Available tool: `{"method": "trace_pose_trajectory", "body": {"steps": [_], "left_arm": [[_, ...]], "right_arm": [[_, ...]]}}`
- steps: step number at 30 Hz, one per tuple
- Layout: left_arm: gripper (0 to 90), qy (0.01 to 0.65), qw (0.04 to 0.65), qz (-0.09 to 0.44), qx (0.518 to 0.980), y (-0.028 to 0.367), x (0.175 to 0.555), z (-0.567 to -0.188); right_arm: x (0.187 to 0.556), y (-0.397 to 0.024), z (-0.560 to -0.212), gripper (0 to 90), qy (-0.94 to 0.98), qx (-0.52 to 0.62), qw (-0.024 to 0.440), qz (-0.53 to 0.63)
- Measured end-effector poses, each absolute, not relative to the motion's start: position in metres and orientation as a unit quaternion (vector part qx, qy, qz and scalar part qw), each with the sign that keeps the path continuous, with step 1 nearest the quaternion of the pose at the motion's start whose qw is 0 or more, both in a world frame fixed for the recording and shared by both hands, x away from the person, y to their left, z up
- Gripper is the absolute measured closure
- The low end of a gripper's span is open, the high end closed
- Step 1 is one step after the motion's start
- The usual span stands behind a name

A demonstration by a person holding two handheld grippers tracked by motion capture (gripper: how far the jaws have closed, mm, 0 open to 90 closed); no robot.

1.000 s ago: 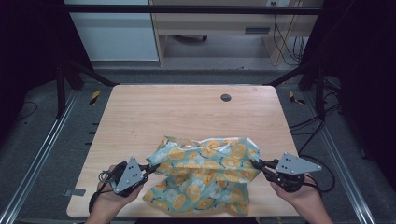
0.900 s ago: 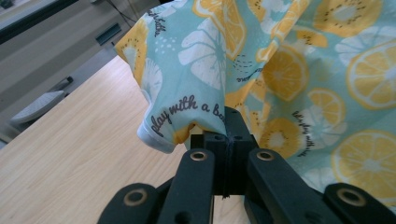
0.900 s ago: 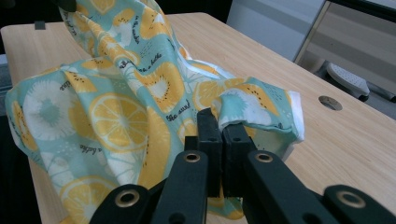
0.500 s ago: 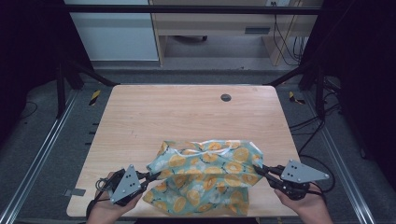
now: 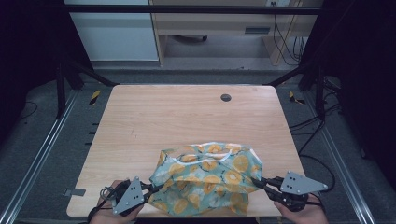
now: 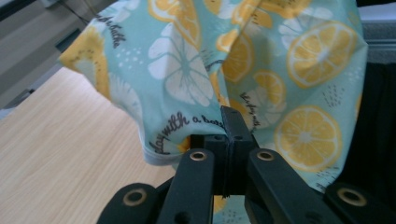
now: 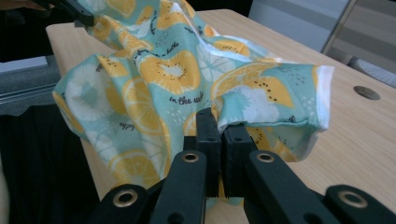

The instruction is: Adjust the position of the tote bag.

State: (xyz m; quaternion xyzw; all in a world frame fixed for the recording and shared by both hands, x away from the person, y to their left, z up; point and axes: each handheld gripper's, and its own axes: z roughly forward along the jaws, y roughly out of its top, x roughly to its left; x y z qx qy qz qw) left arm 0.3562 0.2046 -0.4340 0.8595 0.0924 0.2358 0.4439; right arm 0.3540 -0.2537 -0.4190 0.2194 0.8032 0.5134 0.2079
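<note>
- Two hands come in from the bottom edge of the high view, each holding a black two-jaw gripper topped by a grey three-cornered plate: the left gripper (image 5: pixel 153 189) points right and slightly away from the person, the right gripper (image 5: pixel 259 183) points left.
- Between them, a mint-green cloth printed with yellow lemon slices (image 5: pixel 208 179) is stretched at the near edge of the light wooden table (image 5: pixel 187 116). Its long axis runs from one gripper to the other, and its near part reaches over the table edge.
- From the left gripper view, the left gripper's jaws are pressed together on a pinch of the cloth (image 6: pixel 261 70), which bunches up beyond the tips and hangs to their right past the table edge.
- From the right gripper view, the right gripper (image 7: pixel 219 121) is likewise closed tight on a fold of the cloth (image 7: pixel 173 74). The fabric spreads away beyond the tips towards the left gripper (image 7: pixel 86 17) at the upper left, and a white hem shows on the right.
- A small dark round disc (image 7: pixel 366 92) lies on the table well apart, to the right of the jaws.
</note>
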Motion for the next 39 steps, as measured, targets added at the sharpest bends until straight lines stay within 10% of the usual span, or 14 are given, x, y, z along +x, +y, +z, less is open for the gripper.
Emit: {"method": "trace_pose_trajectory", "body": {"steps": [39], "left_arm": [[90.0,0.015,0.299,0.227,0.926,0.175,0.391,-0.485]], "right_arm": [[0.384,-0.242,-0.488,89.5,0.887,0.17,0.099,0.418]]}}
